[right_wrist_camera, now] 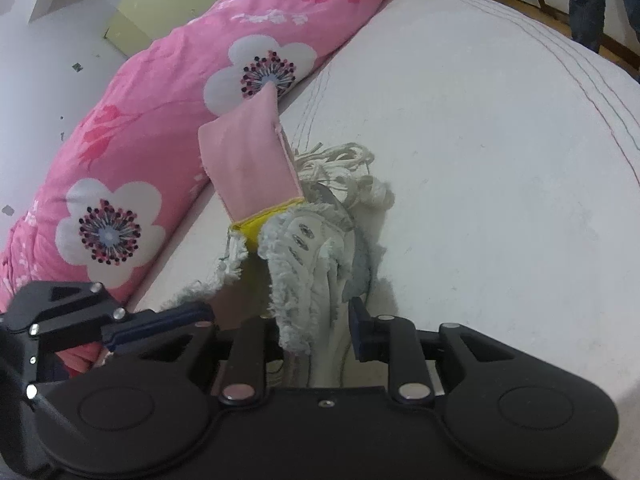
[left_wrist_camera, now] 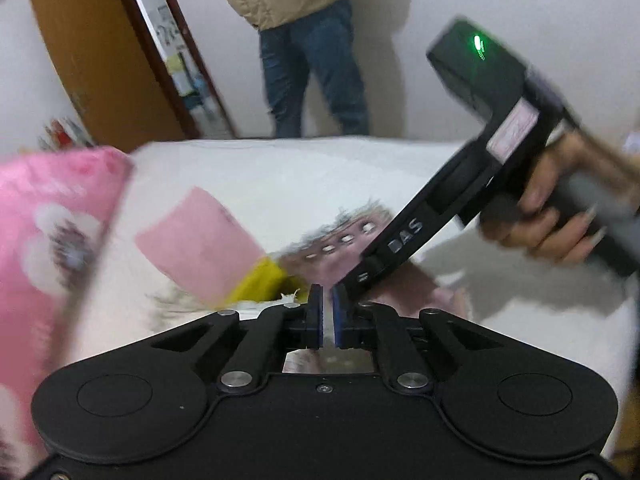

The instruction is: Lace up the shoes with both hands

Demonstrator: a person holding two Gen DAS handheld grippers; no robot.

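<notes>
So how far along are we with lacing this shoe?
Nothing laced yet: the eyelets stand empty and the laces lie bunched behind the shoe. In hand: the right gripper clamps the shoe's side; the left gripper is shut, whether on a lace I cannot tell. All threading remains.

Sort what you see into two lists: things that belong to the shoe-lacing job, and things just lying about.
Belongs to the job:
shoe
laces
left gripper
right gripper

Just lying about:
pink floral pillow
white bed
brown door
</notes>
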